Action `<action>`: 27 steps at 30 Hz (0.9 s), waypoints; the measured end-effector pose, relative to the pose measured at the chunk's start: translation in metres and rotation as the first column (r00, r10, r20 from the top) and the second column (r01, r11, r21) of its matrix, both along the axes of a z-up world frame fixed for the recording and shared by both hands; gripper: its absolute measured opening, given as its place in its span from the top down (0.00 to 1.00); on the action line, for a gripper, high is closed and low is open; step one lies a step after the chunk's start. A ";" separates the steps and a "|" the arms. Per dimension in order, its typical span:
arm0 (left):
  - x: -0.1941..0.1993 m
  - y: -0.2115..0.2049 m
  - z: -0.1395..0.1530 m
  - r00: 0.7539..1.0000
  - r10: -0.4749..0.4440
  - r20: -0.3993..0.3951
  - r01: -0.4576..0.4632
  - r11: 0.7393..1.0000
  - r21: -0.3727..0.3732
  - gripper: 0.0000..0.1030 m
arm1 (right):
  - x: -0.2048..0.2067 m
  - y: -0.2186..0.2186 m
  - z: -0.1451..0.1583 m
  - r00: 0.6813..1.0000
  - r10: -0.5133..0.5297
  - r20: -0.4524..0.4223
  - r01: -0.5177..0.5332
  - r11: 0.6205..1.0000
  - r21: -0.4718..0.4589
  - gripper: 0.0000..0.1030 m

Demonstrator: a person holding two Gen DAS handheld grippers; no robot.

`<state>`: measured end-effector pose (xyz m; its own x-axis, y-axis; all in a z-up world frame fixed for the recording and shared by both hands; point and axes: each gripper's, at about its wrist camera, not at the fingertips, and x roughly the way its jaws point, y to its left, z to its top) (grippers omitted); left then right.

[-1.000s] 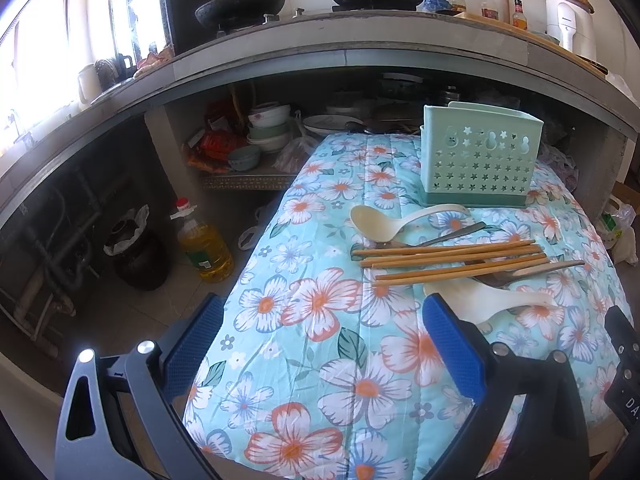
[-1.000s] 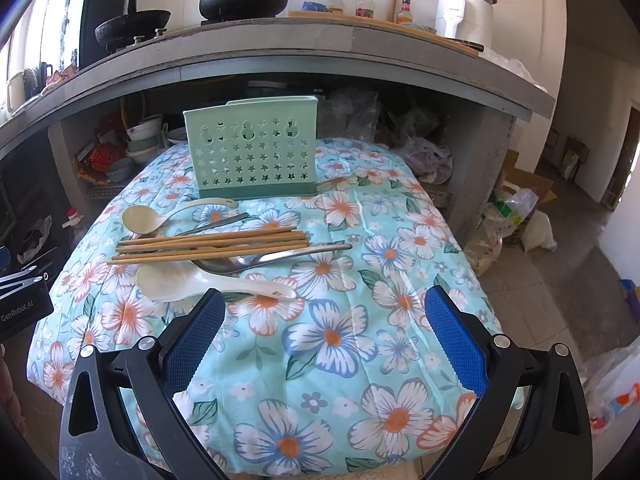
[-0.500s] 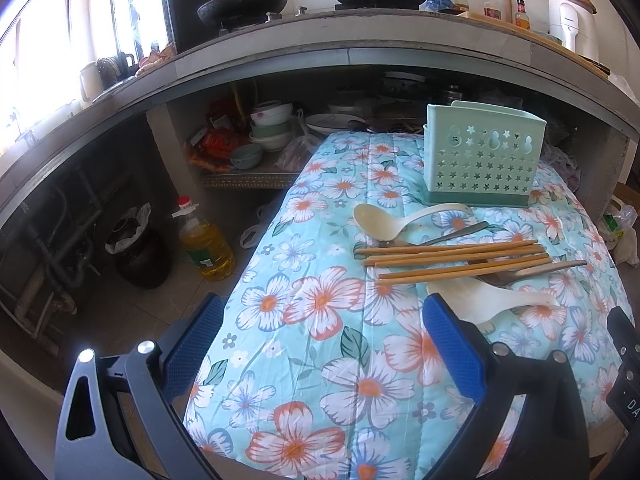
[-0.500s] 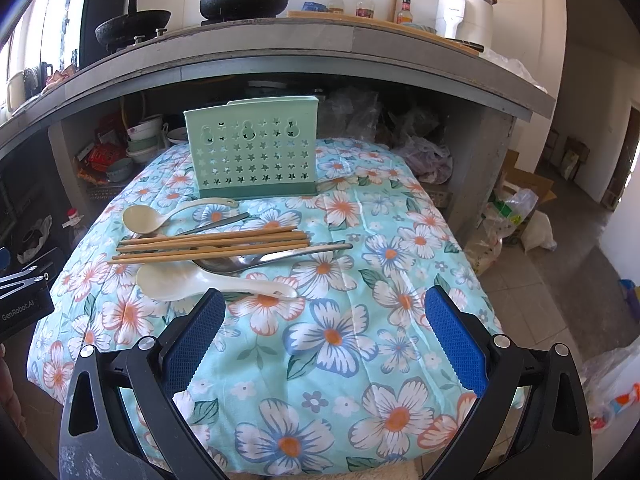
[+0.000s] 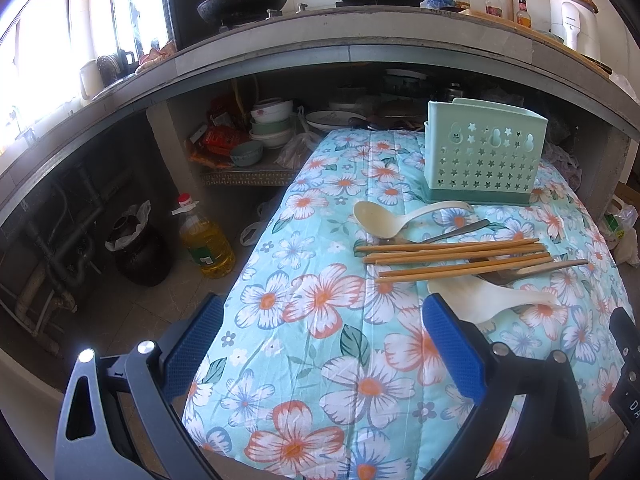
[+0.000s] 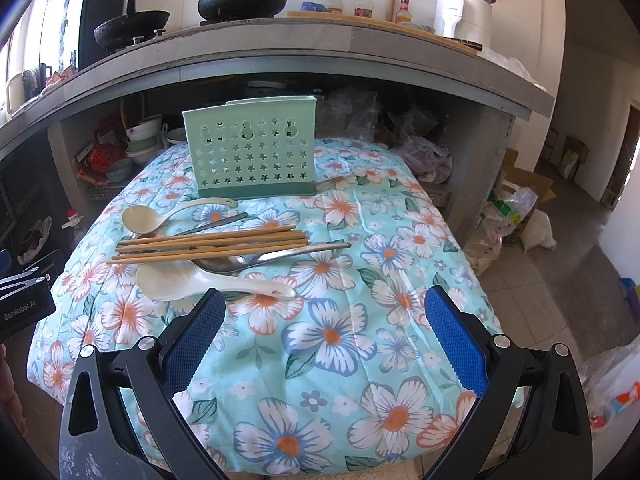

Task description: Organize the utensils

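The left gripper (image 5: 320, 344) and the right gripper (image 6: 326, 338) both hang over the near edge of the flowery cloth (image 6: 360, 320) with their blue jaws wide apart and nothing between them. The green holder (image 6: 251, 148) stands upright at the far end of the cloth. Just in front of the holder lie a cream ladle (image 6: 168, 216), then a row of wooden chopsticks (image 6: 212, 242) resting across a metal spoon (image 6: 276, 258), and a white rice scoop (image 6: 200, 282) farthest from it.
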<state>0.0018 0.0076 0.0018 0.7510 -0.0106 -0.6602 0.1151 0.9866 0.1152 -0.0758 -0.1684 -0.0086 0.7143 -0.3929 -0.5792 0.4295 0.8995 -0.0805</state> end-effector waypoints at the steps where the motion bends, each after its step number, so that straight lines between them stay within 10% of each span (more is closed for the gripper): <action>1: 0.000 0.001 0.000 1.000 0.000 0.000 0.000 1.000 0.001 0.05 | 0.000 0.000 0.000 1.000 0.000 -0.001 0.000 1.000 -0.001 0.07; 27: 0.014 0.002 -0.015 0.991 -0.097 -0.091 0.088 0.991 -0.097 0.05 | -0.001 -0.010 -0.013 1.000 -0.013 -0.004 0.014 1.000 0.028 0.07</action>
<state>0.0159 0.0095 -0.0136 0.6774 -0.1414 -0.7219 0.2127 0.9771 0.0082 -0.0767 -0.1785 -0.0218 0.7066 -0.3863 -0.5928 0.4414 0.8955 -0.0575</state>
